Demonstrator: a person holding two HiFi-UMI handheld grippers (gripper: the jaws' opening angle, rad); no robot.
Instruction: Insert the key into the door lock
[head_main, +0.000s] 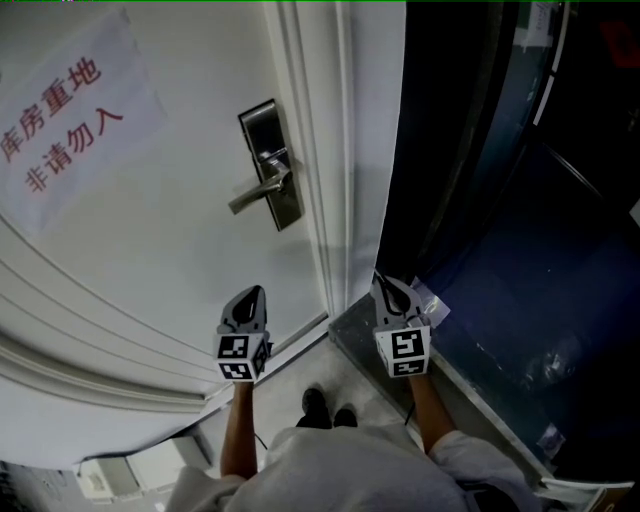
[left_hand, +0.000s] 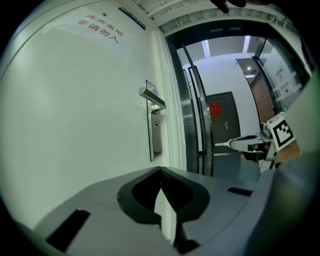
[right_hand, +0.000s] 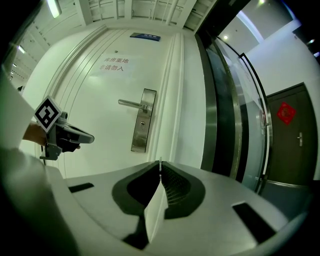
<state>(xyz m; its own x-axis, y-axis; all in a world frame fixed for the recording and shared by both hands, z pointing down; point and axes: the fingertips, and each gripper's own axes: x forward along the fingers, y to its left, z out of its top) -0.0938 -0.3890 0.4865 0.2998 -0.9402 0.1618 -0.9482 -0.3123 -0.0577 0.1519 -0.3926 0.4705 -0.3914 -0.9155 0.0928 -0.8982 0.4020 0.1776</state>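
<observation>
Fingers of the left gripper (left_hand: 160, 171) and right gripper (right_hand: 160, 163) are closed, both apart from the door lock (head_main: 271, 165).

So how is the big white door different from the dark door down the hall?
The white door is near and pale; the dark door is far off down the hall. The white door bears a sign with red writing; the dark door bears a red ornament. The white door's silver lever sits on a long metal plate; the dark door's handle looks small. Both look shut, with lever handles.
</observation>
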